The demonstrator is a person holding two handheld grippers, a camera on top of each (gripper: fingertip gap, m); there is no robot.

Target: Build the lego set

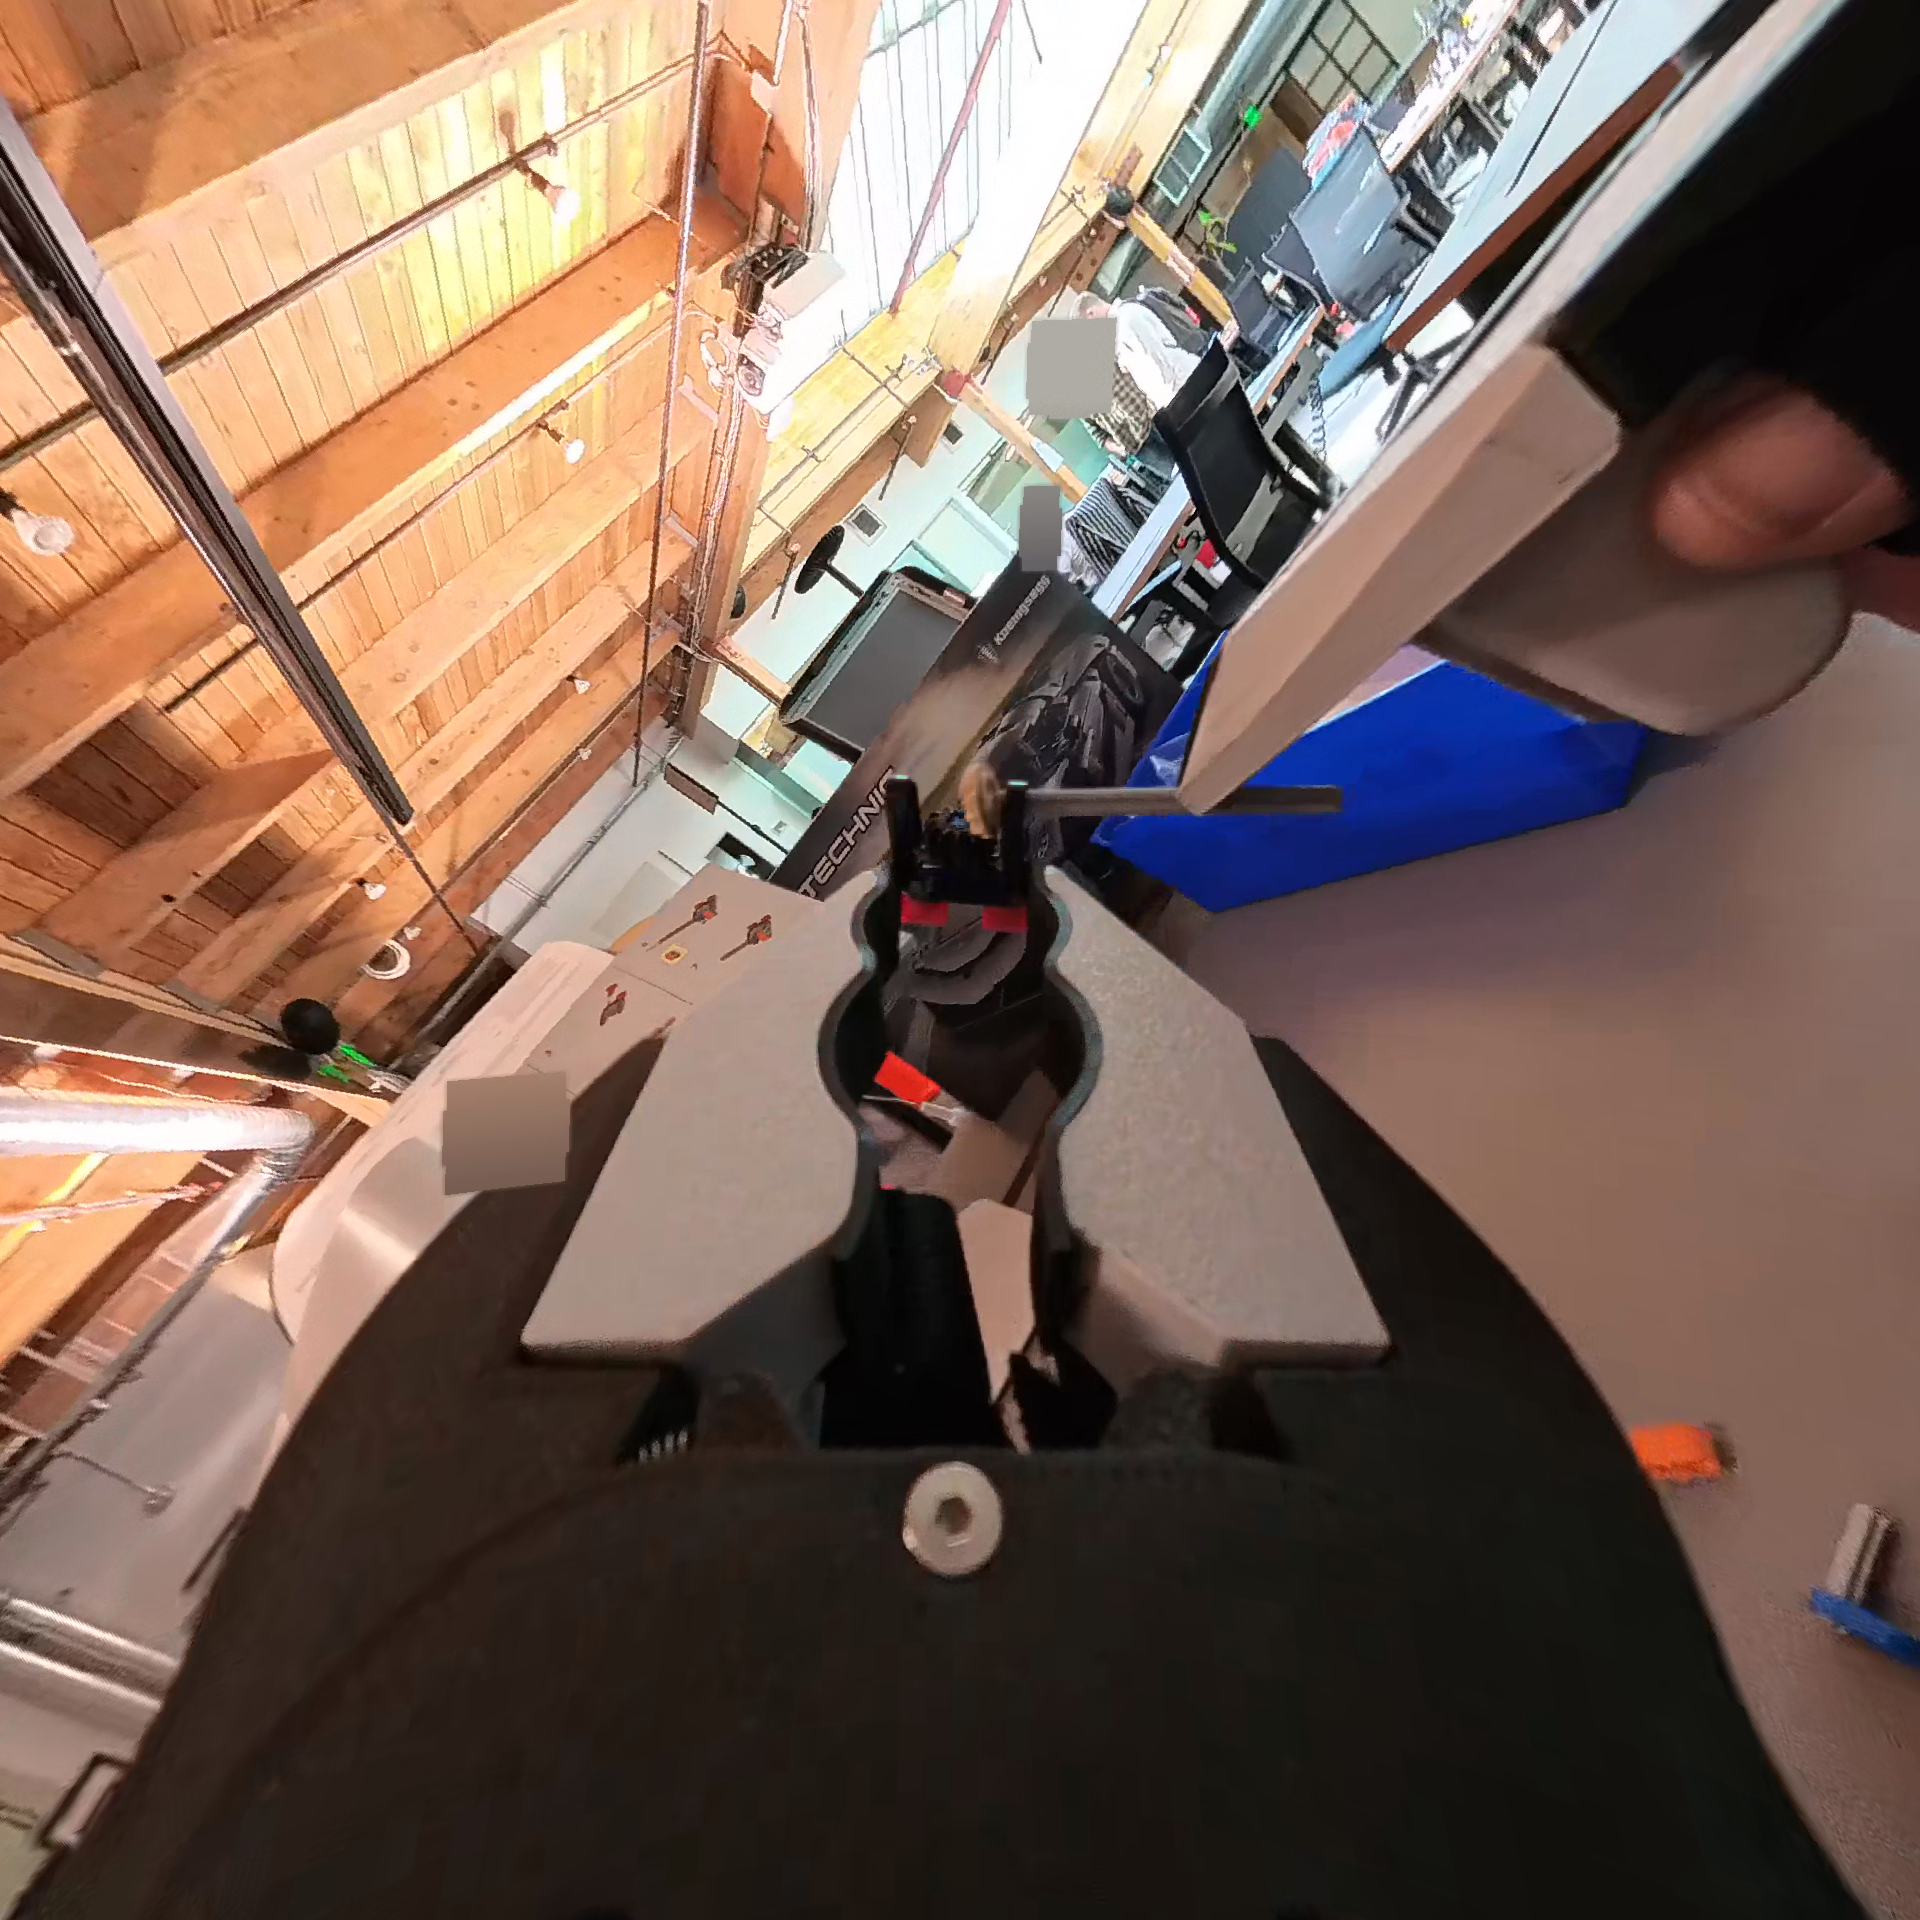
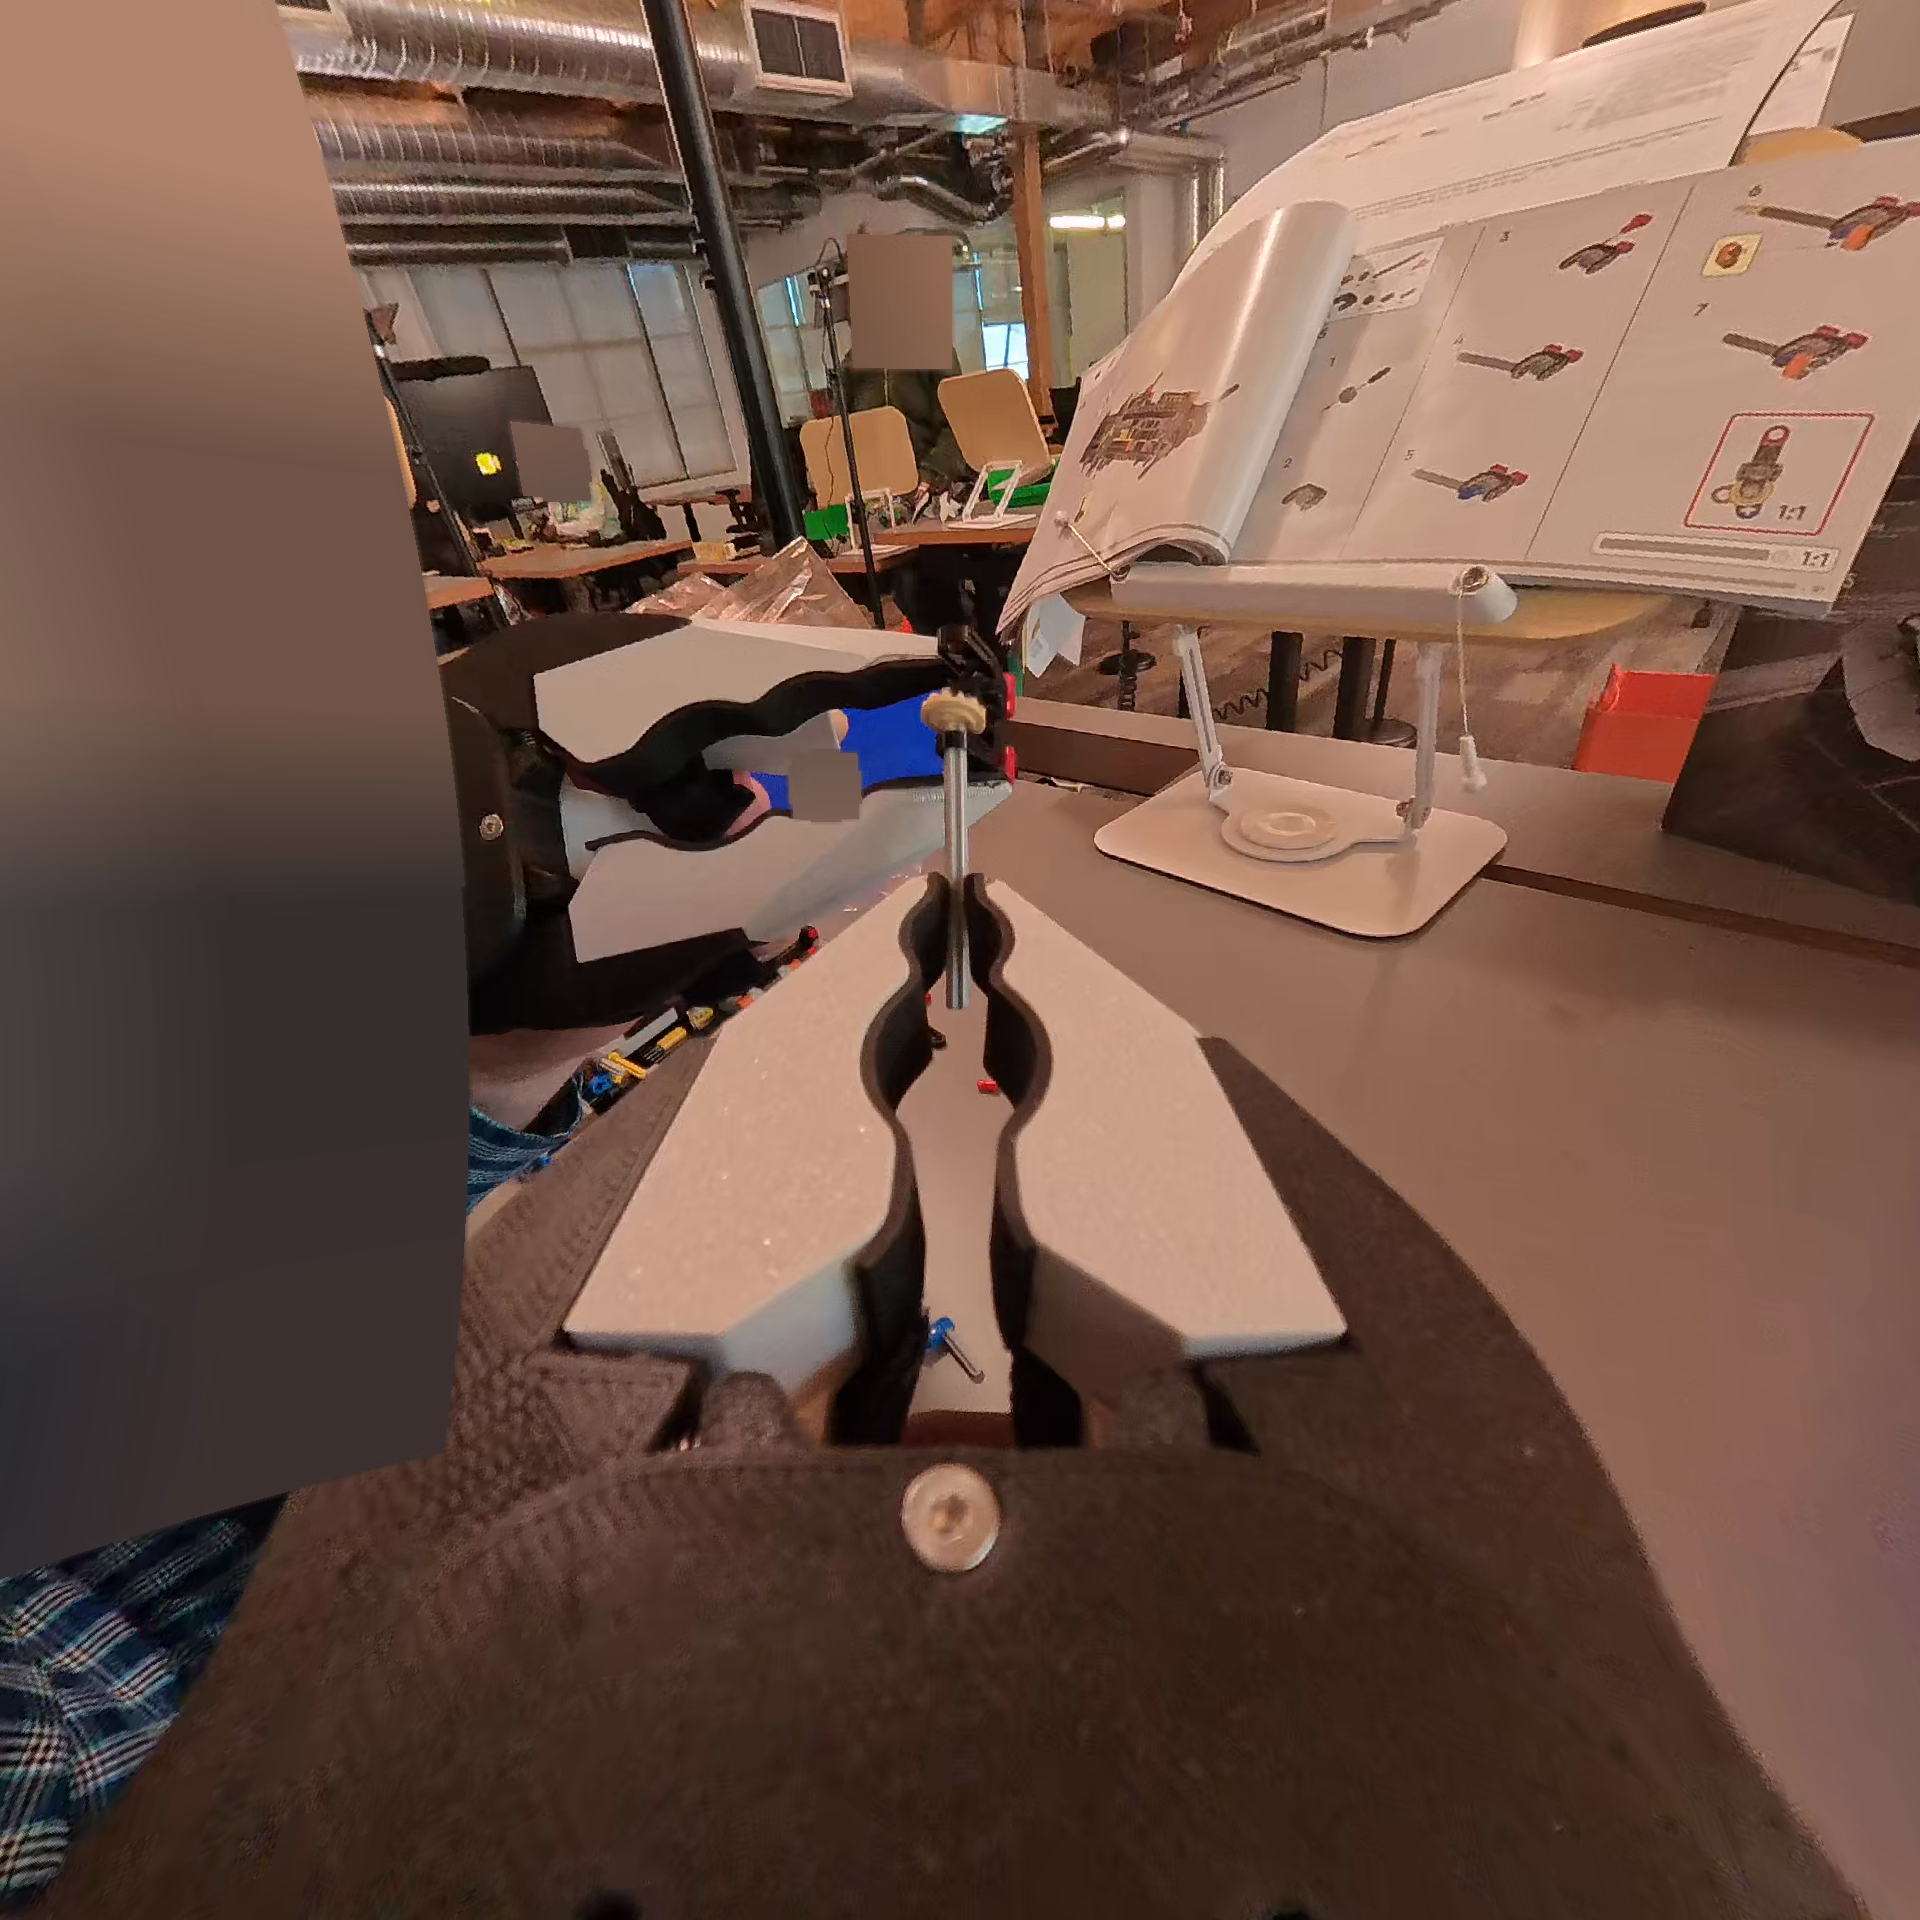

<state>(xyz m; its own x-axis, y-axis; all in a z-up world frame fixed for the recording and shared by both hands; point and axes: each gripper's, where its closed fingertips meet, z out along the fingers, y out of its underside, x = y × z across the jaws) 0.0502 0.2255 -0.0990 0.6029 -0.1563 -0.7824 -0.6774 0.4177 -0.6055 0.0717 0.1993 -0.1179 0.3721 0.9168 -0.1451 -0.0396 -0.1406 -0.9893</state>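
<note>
Fingers [image 2: 727, 665] of the left gripper [image 1: 961, 883] hide most of the black assembly [image 1: 956, 862].

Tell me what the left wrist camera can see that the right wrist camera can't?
Only the left wrist view shows the wooden ceiling, a blue bag and a loose orange piece on the table.

Only the right wrist view shows the open instruction booklet on its white stand.

Both show the small black and red lego assembly held in the left gripper, and the grey axle sticking out of it, pinched by the right gripper.
</note>
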